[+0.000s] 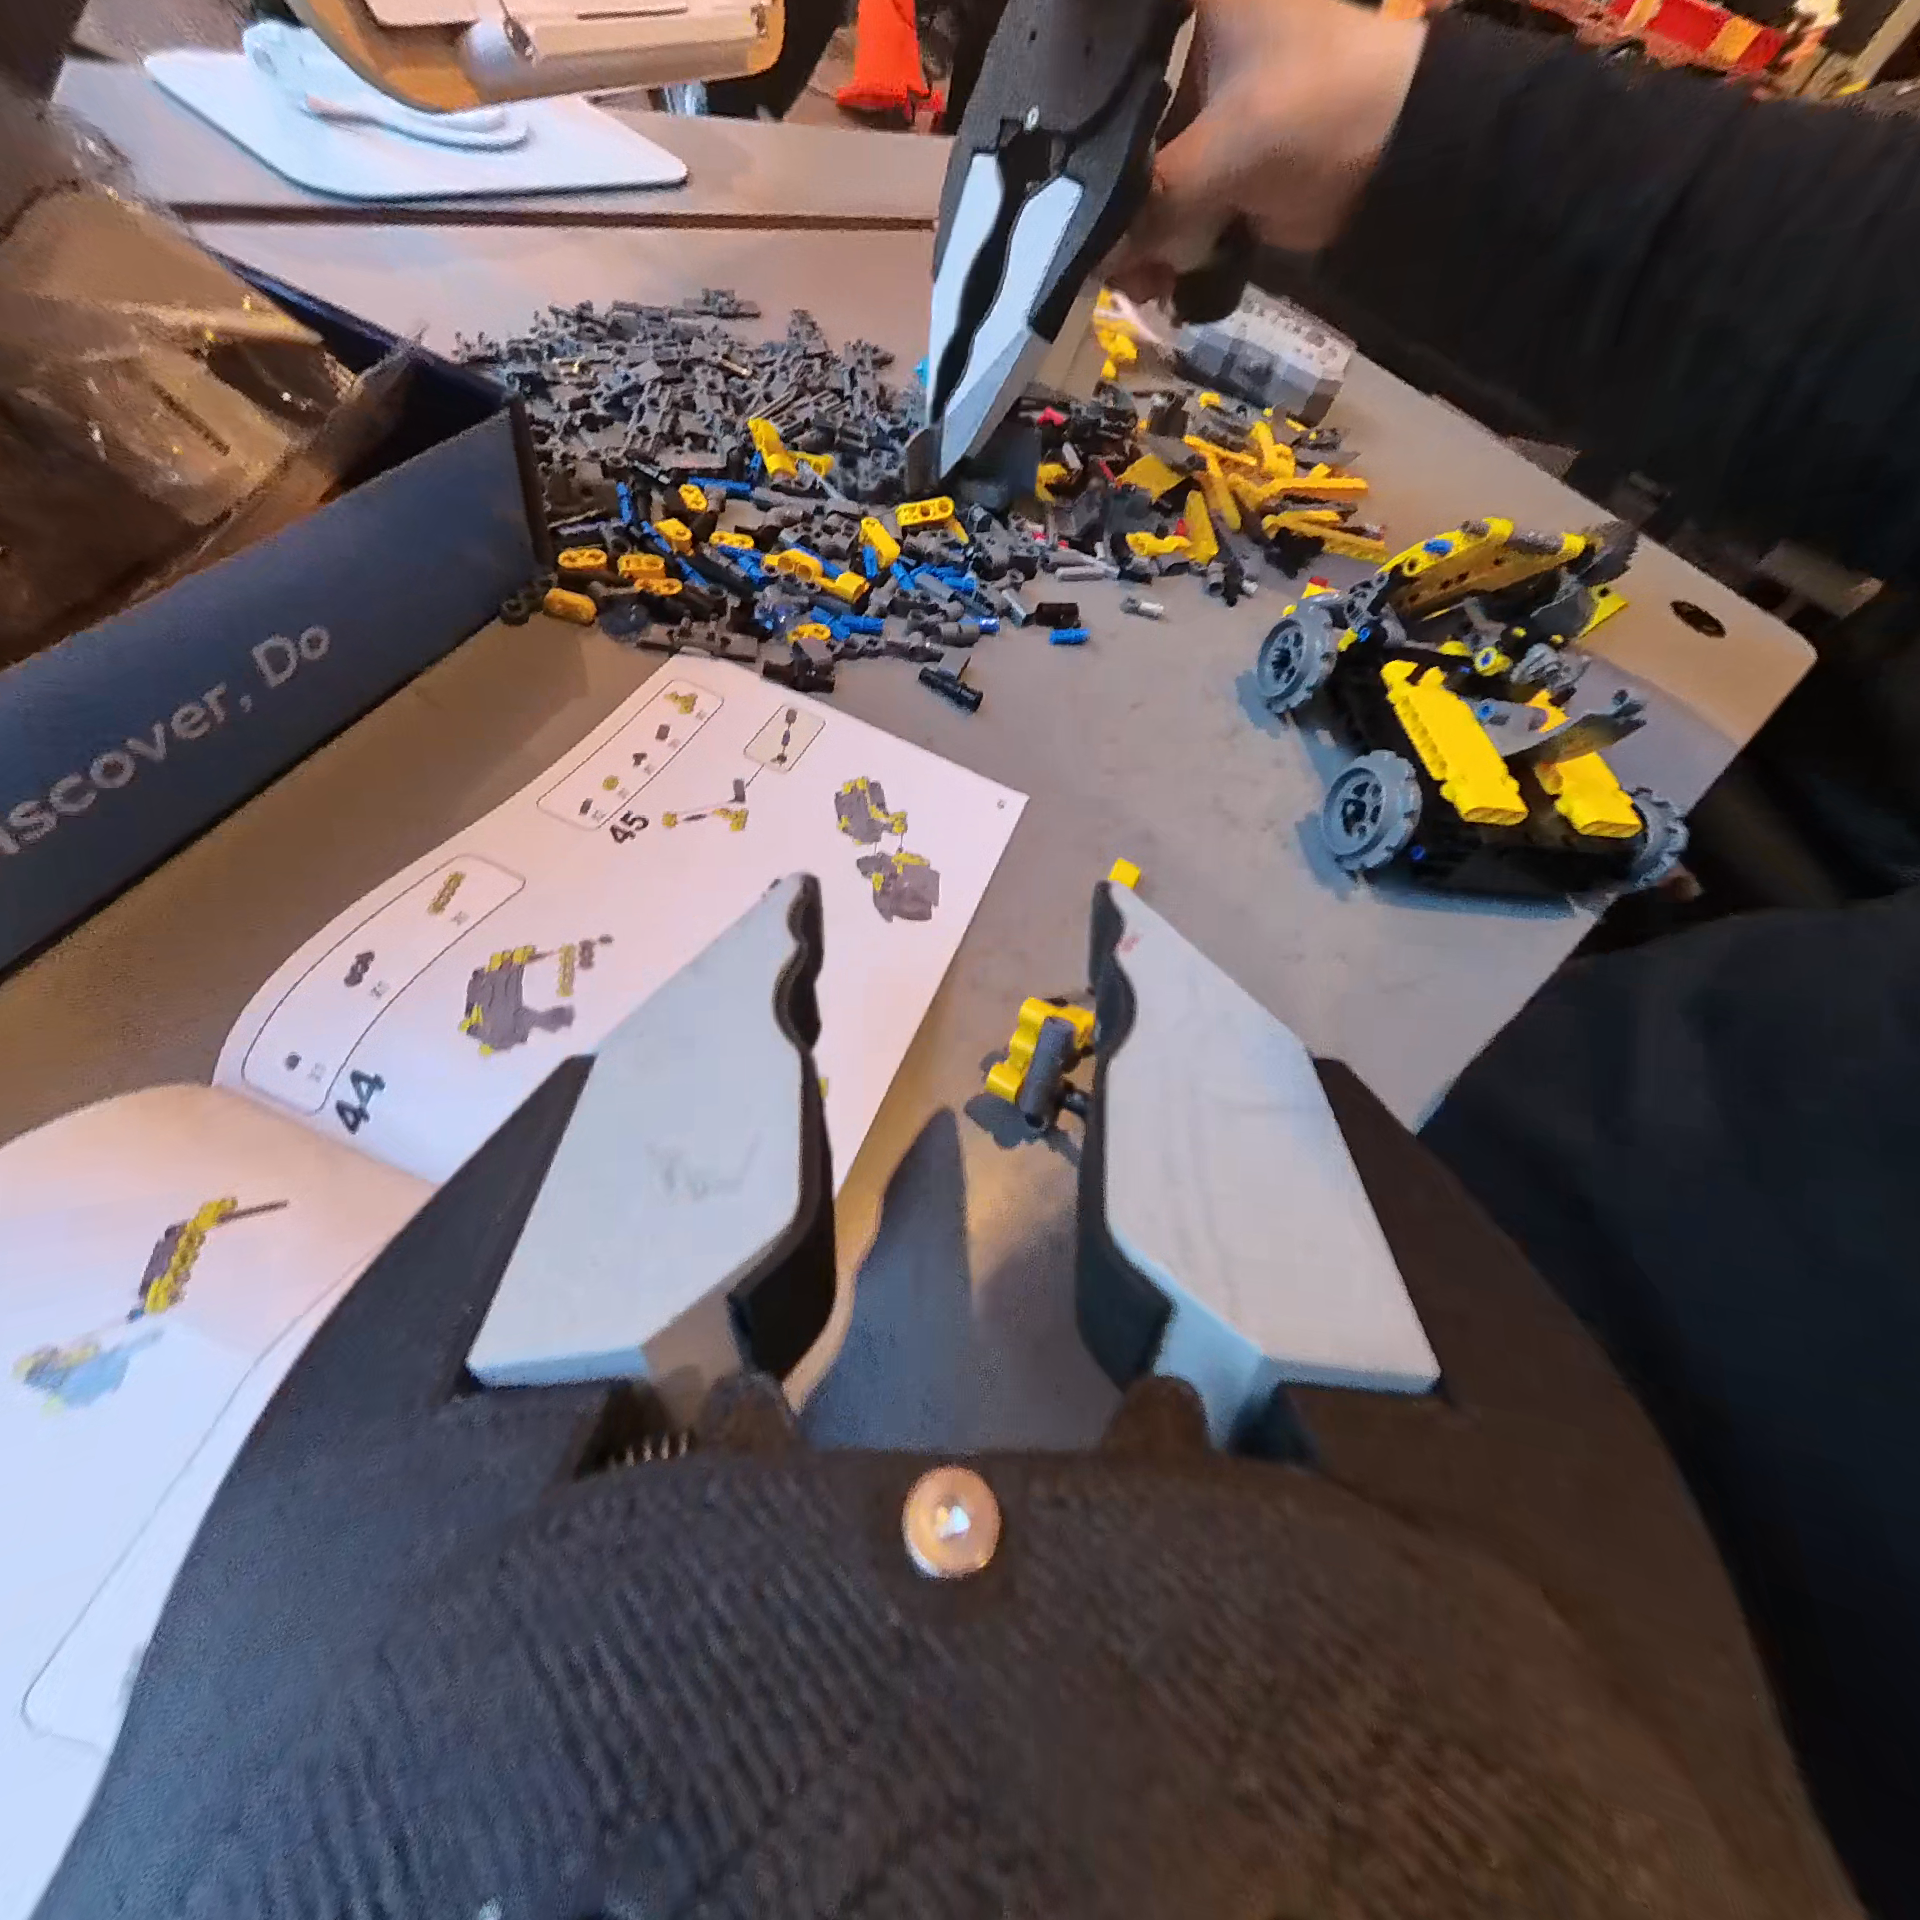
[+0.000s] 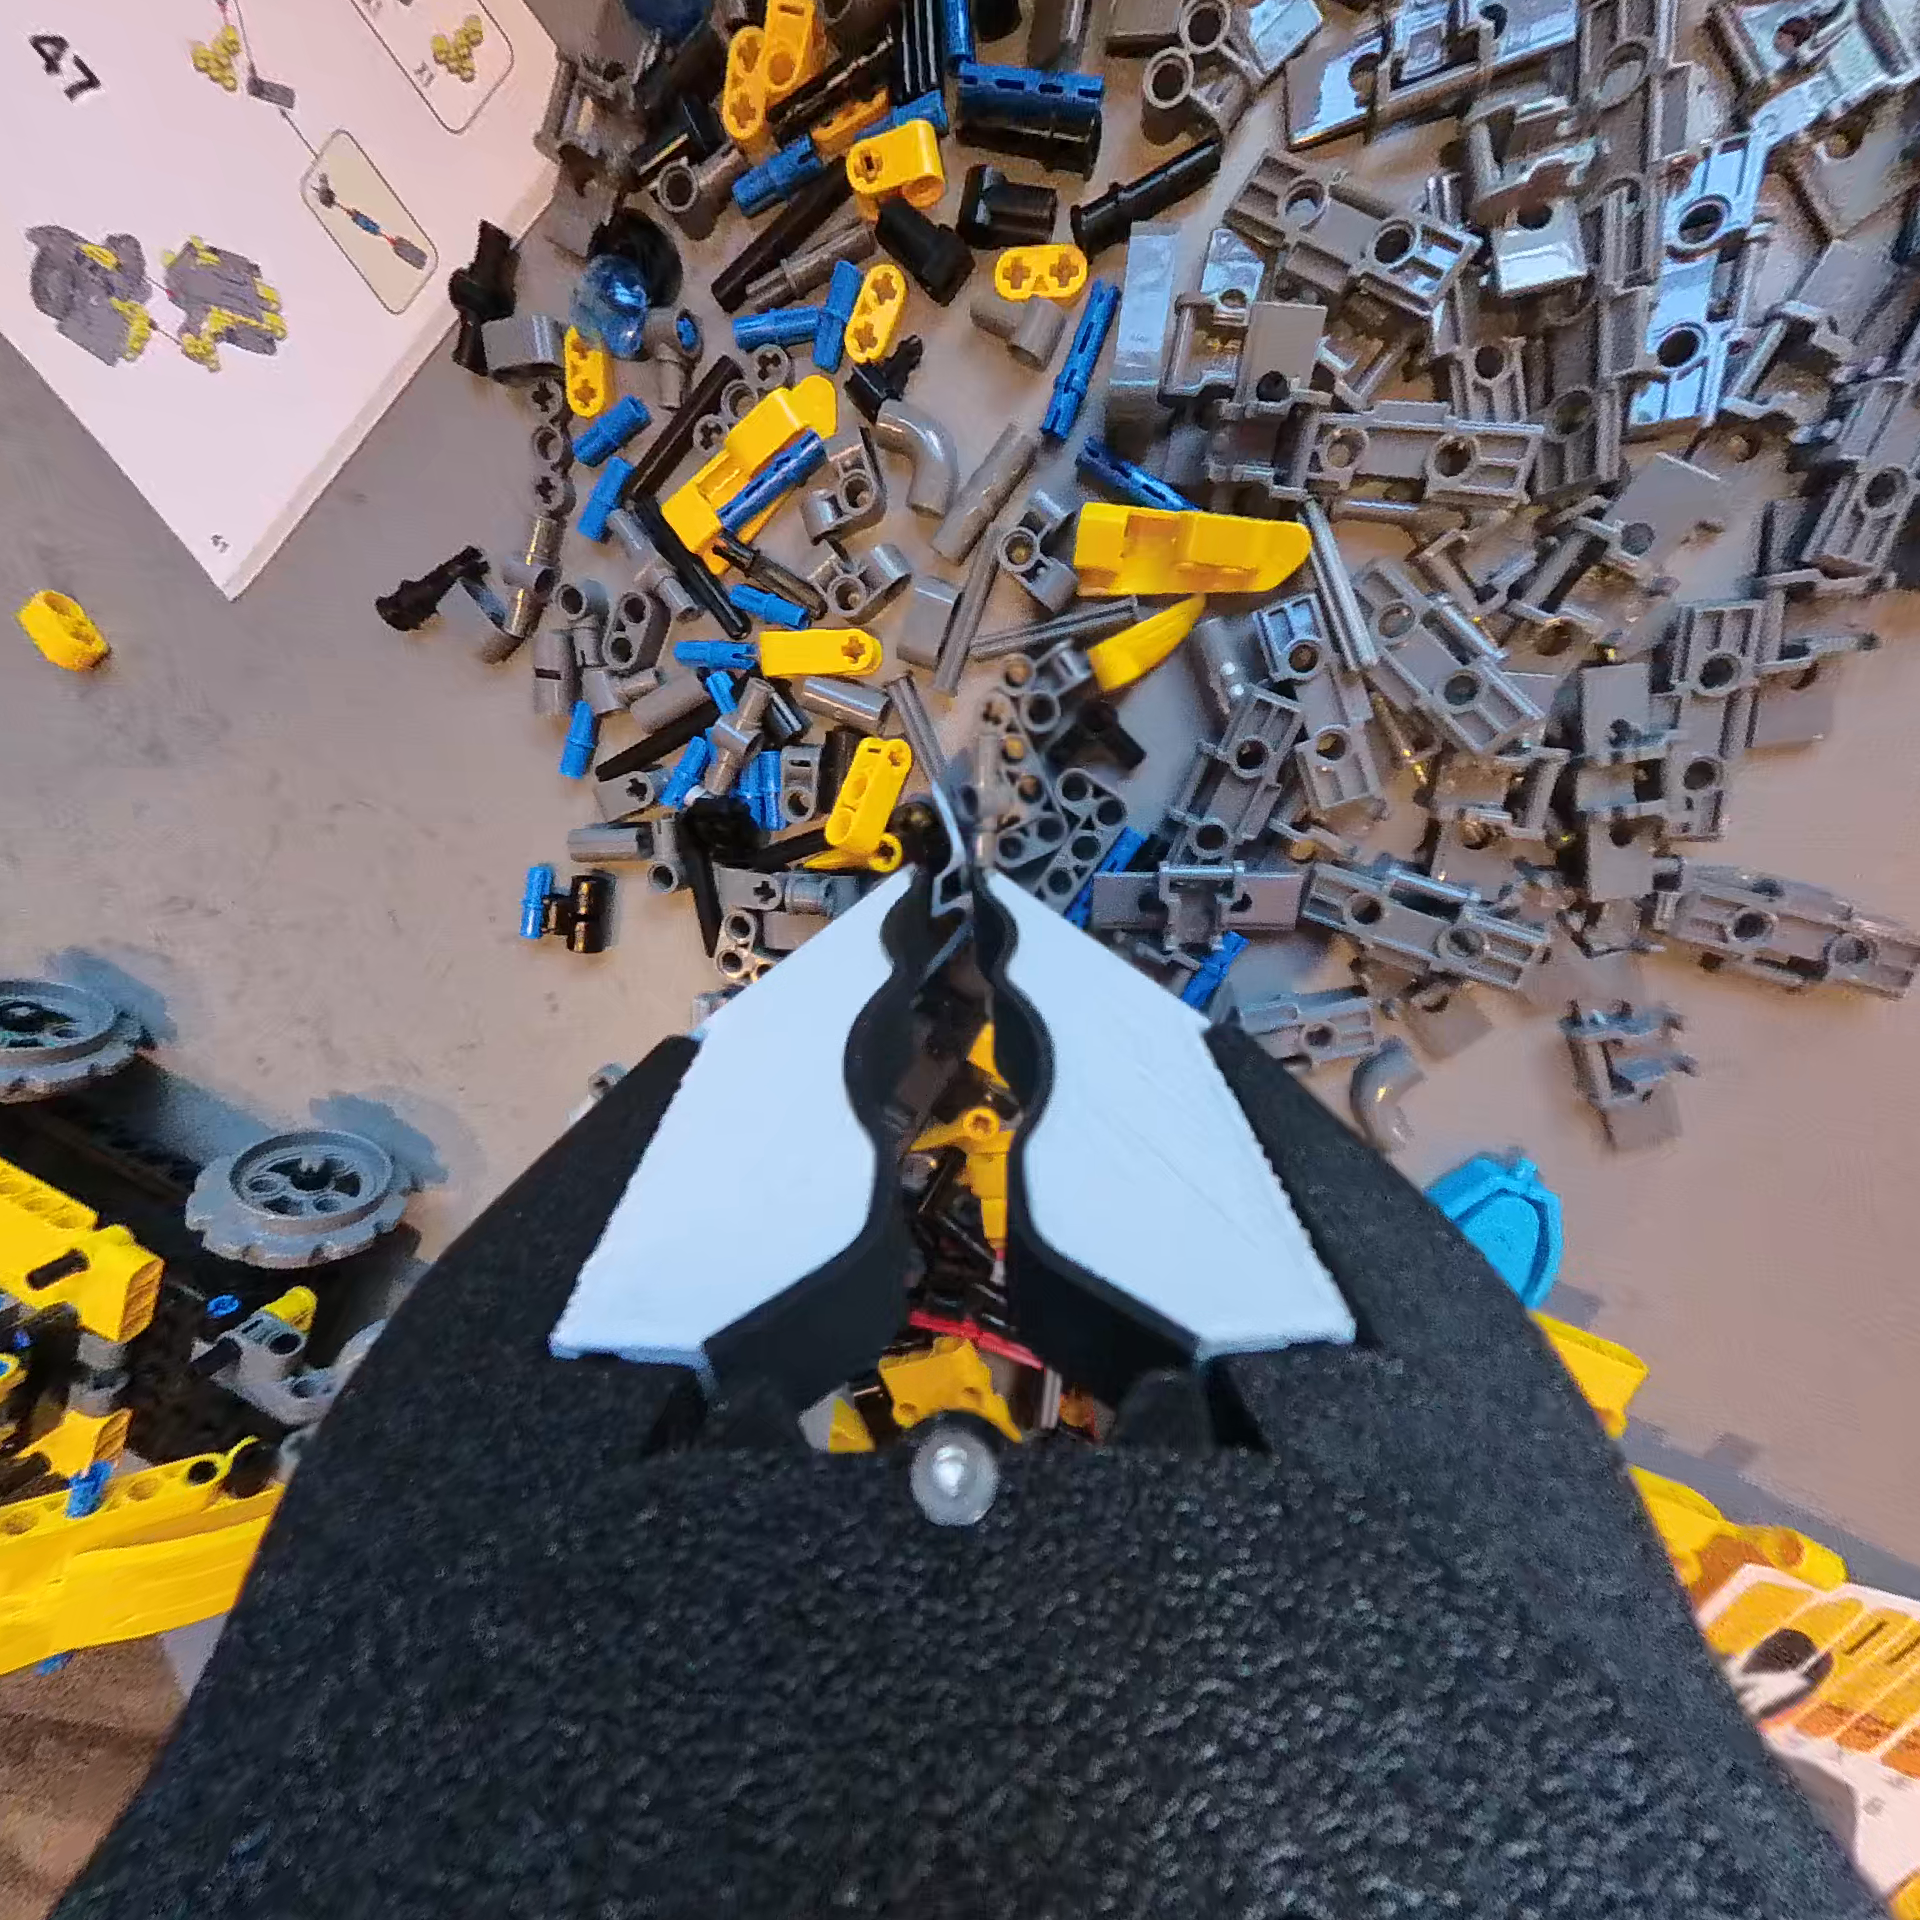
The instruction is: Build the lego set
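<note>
My left gripper (image 1: 951, 914) is open and empty, low over the grey table (image 1: 1143, 748). A small yellow and grey assembly (image 1: 1042, 1051) lies against the inside of its right finger (image 1: 1195, 1091). A tiny yellow piece (image 1: 1124, 871) lies just beyond that fingertip. The left finger hangs over an open instruction booklet (image 1: 582, 904). My right gripper (image 2: 951, 878) points down into a pile of loose building pieces (image 2: 1351, 520), and its jaws are closed on a thin grey piece (image 2: 977, 821). It also shows in the left wrist view (image 1: 951, 436), held by a hand (image 1: 1278, 135).
A half-built yellow and black wheeled model (image 1: 1455, 748) stands at the table's right edge, seen too in the right wrist view (image 2: 104, 1299). A dark blue box (image 1: 260, 644) lies at the left. A light blue part (image 2: 1496, 1226) and a loose yellow connector (image 2: 62, 629) lie apart from the pile. My hands' fingertips stand some 25 cm from each other.
</note>
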